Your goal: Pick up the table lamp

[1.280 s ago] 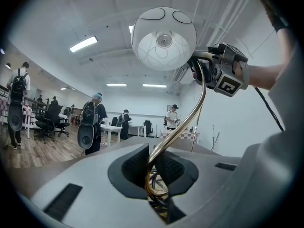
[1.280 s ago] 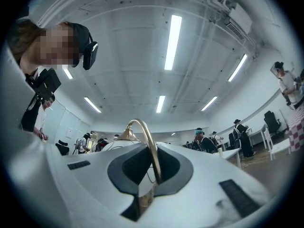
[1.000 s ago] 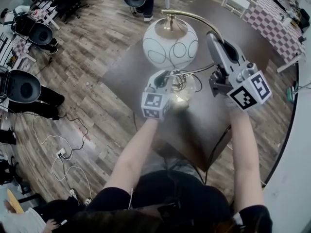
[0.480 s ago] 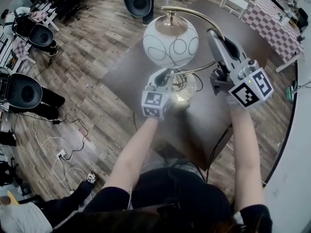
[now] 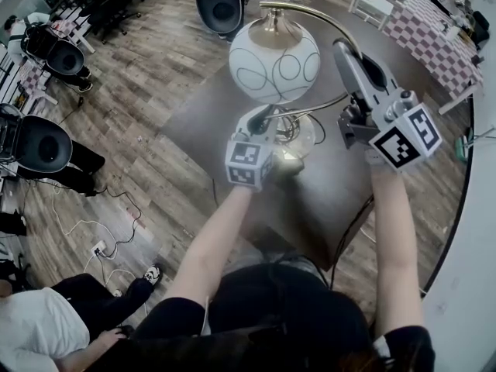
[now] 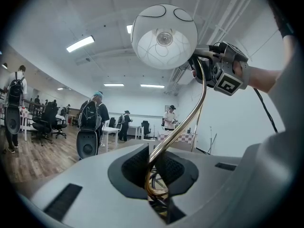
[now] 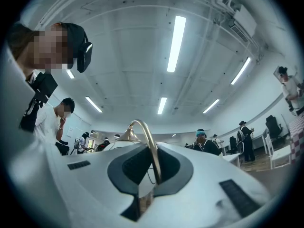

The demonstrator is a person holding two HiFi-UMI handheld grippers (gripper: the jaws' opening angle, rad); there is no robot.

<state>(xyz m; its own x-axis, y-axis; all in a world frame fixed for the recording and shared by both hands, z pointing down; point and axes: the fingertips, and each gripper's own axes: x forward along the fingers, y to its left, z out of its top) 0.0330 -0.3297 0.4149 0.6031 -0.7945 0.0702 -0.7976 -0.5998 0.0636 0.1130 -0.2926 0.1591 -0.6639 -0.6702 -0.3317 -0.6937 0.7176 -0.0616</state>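
The table lamp has a white globe shade with black swirls, a curved brass arm and a glass base over the dark brown table. Whether the base touches the table I cannot tell. My left gripper is shut on the lower brass stem, which runs between its jaws in the left gripper view. My right gripper is shut on the upper arch of the brass arm; it also shows as the right gripper beside the shade.
Black office chairs stand at the left on the wood floor, another chair beyond the table. Cables and a power strip lie on the floor. A checkered table is at the top right. A person crouches at the lower left.
The lamp and both grippers sit barely higher in the picture, with both grips unchanged. A person in white has come into the lower left corner.
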